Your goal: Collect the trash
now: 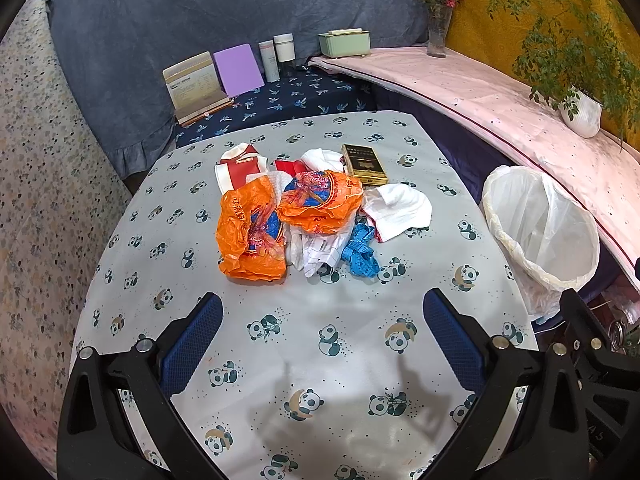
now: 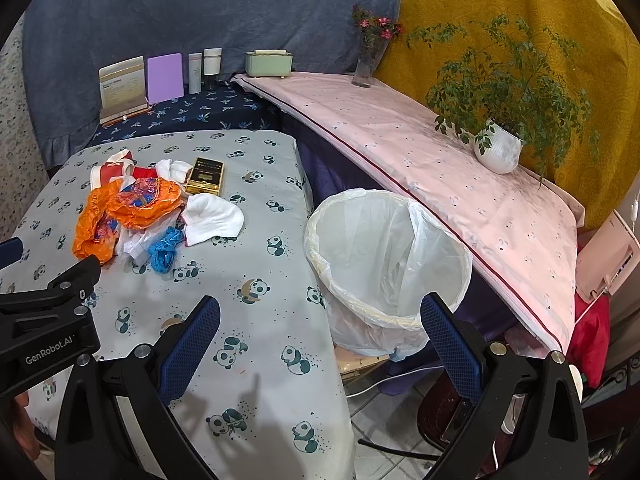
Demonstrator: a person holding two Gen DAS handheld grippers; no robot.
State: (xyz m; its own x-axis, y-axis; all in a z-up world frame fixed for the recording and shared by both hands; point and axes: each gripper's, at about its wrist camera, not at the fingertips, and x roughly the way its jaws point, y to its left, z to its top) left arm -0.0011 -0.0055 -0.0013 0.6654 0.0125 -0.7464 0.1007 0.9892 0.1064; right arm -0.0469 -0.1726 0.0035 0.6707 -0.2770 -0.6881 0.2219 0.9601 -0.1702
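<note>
Both the left gripper [image 1: 322, 336] and right gripper [image 2: 320, 338] hover with jaws apart, empty. The trash pile [image 1: 296, 216] sits mid-tabletop [image 1: 280, 360], bare cloth before it. The lined bin [image 2: 384, 264] stands just beside the tabletop's right edge.

Orange bags [image 1: 280, 220] hide the pile's middle — bin [image 2: 384, 264] base unseen.

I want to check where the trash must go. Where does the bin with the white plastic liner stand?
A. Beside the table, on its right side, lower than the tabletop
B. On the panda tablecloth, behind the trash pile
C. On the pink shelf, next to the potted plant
A: the lined bin stands off the table's right edge, below the pink shelf, empty.
</note>
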